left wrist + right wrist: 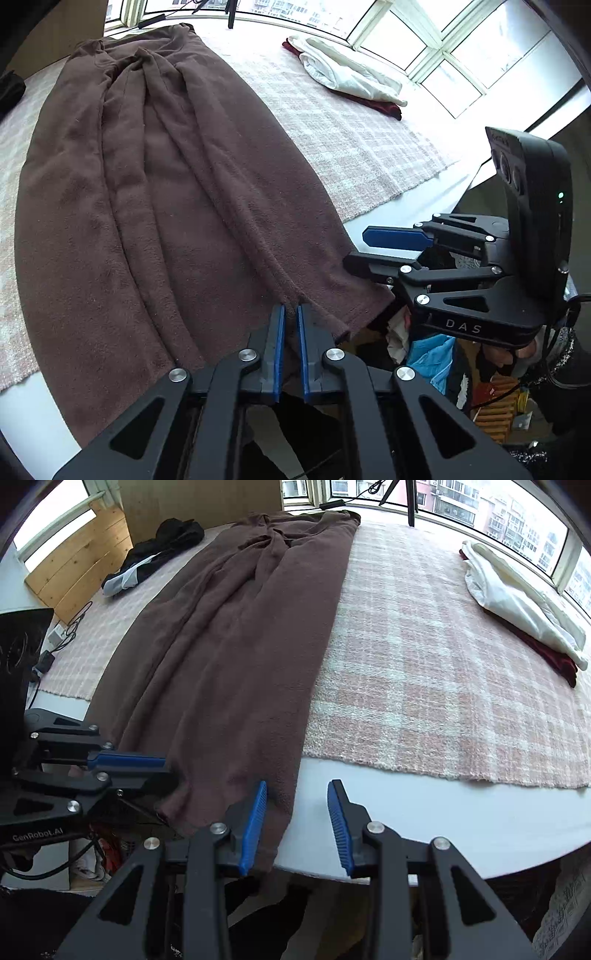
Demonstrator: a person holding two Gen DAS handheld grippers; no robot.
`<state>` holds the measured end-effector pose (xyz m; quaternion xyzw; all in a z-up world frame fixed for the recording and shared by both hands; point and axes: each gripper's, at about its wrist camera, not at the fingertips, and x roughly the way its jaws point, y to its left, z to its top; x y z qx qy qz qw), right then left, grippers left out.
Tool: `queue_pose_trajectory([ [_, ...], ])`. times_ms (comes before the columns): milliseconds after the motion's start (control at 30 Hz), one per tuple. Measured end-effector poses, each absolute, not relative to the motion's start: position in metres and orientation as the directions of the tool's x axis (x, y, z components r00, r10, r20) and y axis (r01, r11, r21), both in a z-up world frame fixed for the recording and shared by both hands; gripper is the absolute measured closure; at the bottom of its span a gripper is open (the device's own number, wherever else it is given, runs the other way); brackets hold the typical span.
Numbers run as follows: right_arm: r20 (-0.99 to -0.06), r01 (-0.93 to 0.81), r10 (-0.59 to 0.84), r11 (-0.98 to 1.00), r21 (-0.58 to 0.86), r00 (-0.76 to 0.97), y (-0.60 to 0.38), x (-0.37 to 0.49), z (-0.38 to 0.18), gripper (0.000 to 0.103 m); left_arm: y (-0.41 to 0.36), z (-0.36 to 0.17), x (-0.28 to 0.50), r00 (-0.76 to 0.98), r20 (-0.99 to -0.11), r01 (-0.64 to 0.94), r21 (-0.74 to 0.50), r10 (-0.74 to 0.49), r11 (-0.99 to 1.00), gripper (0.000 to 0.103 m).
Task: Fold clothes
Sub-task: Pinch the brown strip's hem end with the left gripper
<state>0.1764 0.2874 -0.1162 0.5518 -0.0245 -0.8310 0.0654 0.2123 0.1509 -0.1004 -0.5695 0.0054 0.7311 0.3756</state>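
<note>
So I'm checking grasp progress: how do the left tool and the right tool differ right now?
The left tool has its blue pads nearly together, pinching the near hem of the brown garment; the right tool is spread wide and holds nothing. The left sits over fabric; the right sits at the garment's right edge, mostly over bare white table. Both are at the table's near edge.

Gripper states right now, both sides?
Left gripper: shut on the brown garment hem.
Right gripper: open, holding nothing.
</note>
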Motion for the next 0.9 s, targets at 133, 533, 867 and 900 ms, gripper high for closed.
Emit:
queue_pose_trajectory([
  [133,-0.918,0.091,-0.167,-0.986,0.143,-0.361,0.292,0.174,-0.119,0.069,0.147,-0.093,0.210,-0.092,-0.855,-0.545,-0.386,0.511,-0.745,0.072],
  [533,-0.914,0.148,-0.168,-0.982,0.121,-0.369,0.287,0.177,-0.114,0.088,0.150,-0.075,0.221,-0.164,-0.864,-0.612,-0.290,0.477,-0.736,0.100],
  [867,-0.883,0.205,-0.113,-0.979,0.020,-0.456,0.278,0.138,-0.076,0.089,0.146,-0.096,0.221,-0.179,-0.891,-0.585,-0.245,0.418,-0.773,0.101],
  [900,-0.866,0.193,-0.109,-0.981,0.014,-0.489,0.281,0.123,-0.071,0.089,0.145,-0.095,0.221,-0.181,-0.890,-0.585,-0.244,0.418,-0.773,0.101],
])
